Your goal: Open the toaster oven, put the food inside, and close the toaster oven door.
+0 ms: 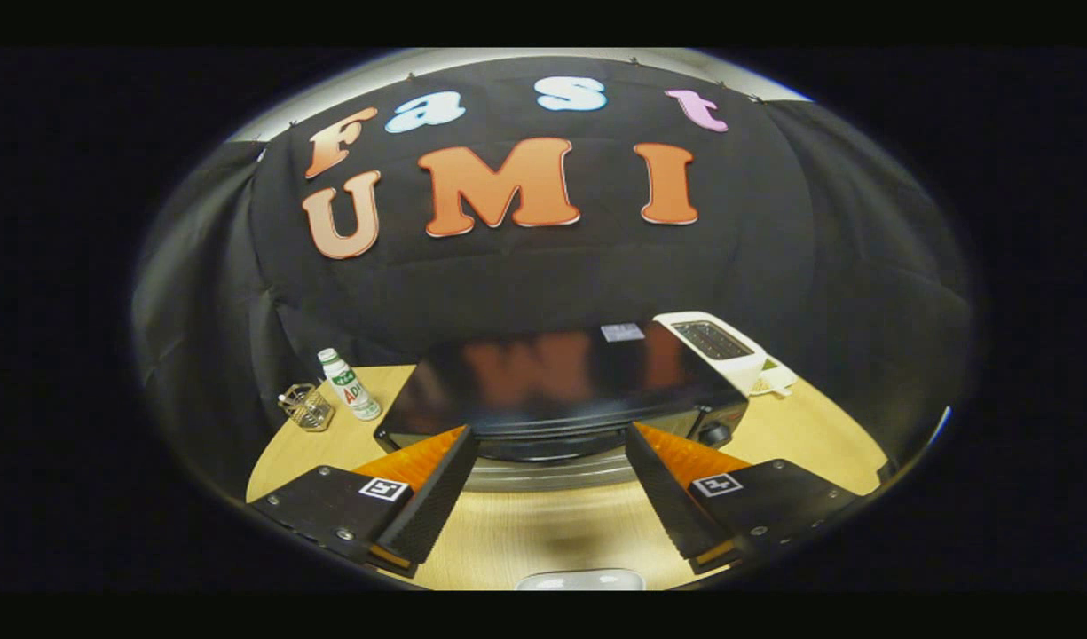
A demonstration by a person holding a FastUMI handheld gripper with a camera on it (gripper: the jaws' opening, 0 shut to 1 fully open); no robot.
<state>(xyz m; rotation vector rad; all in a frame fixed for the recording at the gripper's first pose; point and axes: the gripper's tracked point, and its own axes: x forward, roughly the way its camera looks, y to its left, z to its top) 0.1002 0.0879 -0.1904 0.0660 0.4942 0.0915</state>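
Gripper view shows the gripper [547, 493] spread wide and empty, fingers flanking the handle [547, 448] of the black toaster oven [552, 382] at centre frame, which runs crosswise just ahead on the table [809, 435].

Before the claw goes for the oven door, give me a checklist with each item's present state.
1. Claw open, nothing between its fingers: ok.
2. Toaster oven just ahead of the fingers, roughly centred between them: ok.
3. Oven door shut, handle facing the claw: ok.
4. Bare wooden table between fingers and door: ok.
5. Drink bottle and glass holder stand apart from the oven's side: ok.
6. Food: a pale object lies below the fingers; what it is, cannot tell.
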